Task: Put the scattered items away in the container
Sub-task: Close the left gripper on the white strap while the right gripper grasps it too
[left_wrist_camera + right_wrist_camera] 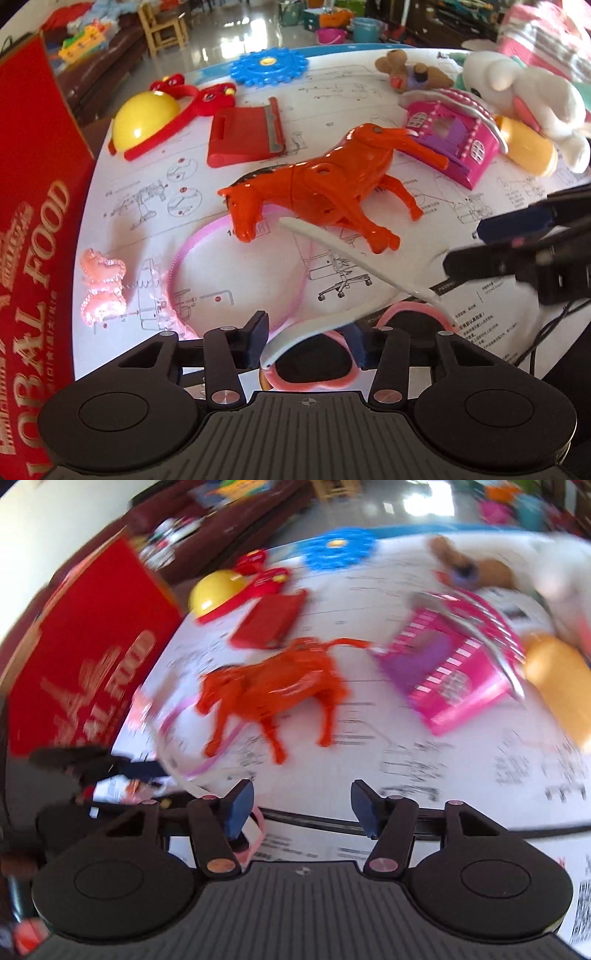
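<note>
Left gripper (310, 341) straddles pink sunglasses (314, 373) (grip seemingly not closed); right gripper (301, 810) released, empty

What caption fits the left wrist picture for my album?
Left gripper straddles pink heart-shaped sunglasses near an orange plastic horse.

L: the black two-finger left gripper (310, 336) w/ dark-blue pads points steeply down, jaws part-way apart. Pink heart-shaped plastic sunglasses (314, 360) sit btwn its fingers (258, 332), one lens filling the gap; can't tell if the pads actually press. R: the matching black right gripper (301, 806) is also angled down, jaws apart, nothing btwn the blue pads. In the left wrist view it sits off to the right side, fingertips aimed toward the L gripper. Right wrist view is badly blurred.
</note>
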